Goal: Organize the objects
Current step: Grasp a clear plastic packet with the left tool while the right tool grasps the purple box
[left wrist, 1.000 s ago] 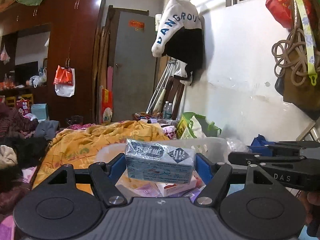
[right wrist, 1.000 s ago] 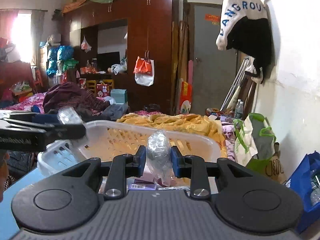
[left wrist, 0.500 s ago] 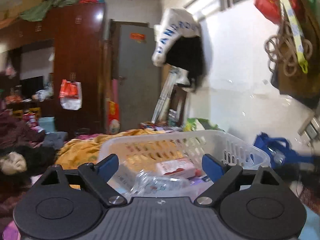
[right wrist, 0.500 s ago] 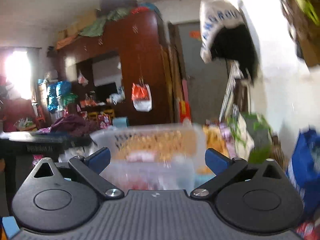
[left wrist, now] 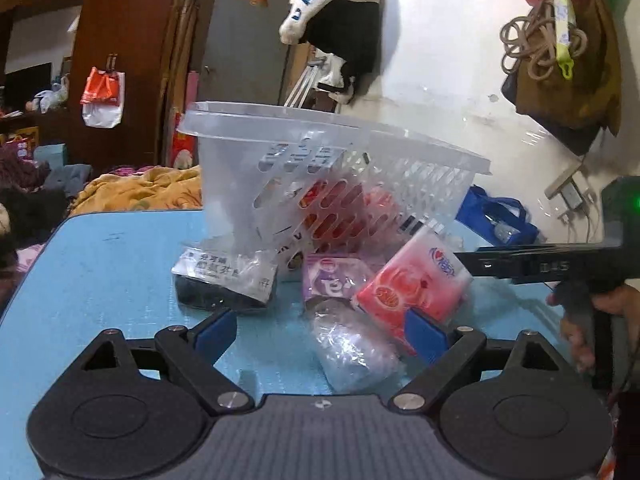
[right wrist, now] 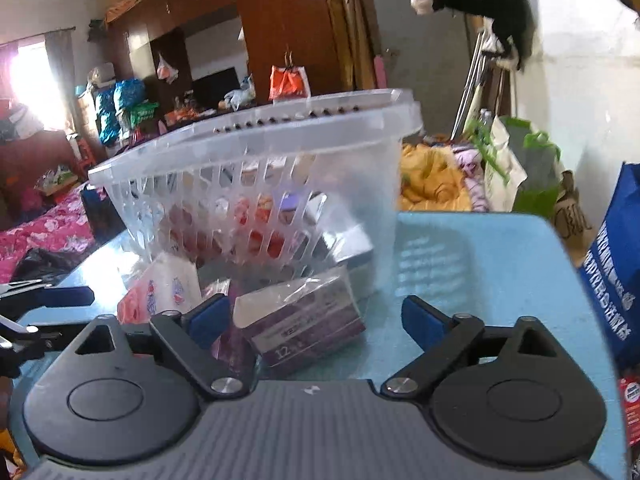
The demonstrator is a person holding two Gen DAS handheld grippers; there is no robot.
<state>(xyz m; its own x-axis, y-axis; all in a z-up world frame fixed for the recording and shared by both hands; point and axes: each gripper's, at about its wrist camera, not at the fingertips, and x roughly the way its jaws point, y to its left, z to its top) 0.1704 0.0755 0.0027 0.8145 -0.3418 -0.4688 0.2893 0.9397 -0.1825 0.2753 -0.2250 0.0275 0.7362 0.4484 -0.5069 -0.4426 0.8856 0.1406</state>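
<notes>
A translucent white slotted plastic basket point(left wrist: 320, 184) is seen standing on the light-blue table point(left wrist: 112, 264), with packets visible inside it. Just in front of the basket are laid a pink tissue pack point(left wrist: 416, 284), a purple packet point(left wrist: 332, 280), a black item in clear wrap point(left wrist: 224, 280) and a crumpled clear plastic bag point(left wrist: 352, 344). The left gripper point(left wrist: 320, 332) and right gripper point(right wrist: 316, 320) are both held spread, empty, near these items.

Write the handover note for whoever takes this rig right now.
Left gripper: open, empty, low over the blue table.
Right gripper: open, empty.
Clear basket: on the table, already holding several packets.
Left out, in front of it: dark sachet, purple pack, pink tissue pack, clear wrapped item, purple box.
Remaining: put these in the basket.
</notes>
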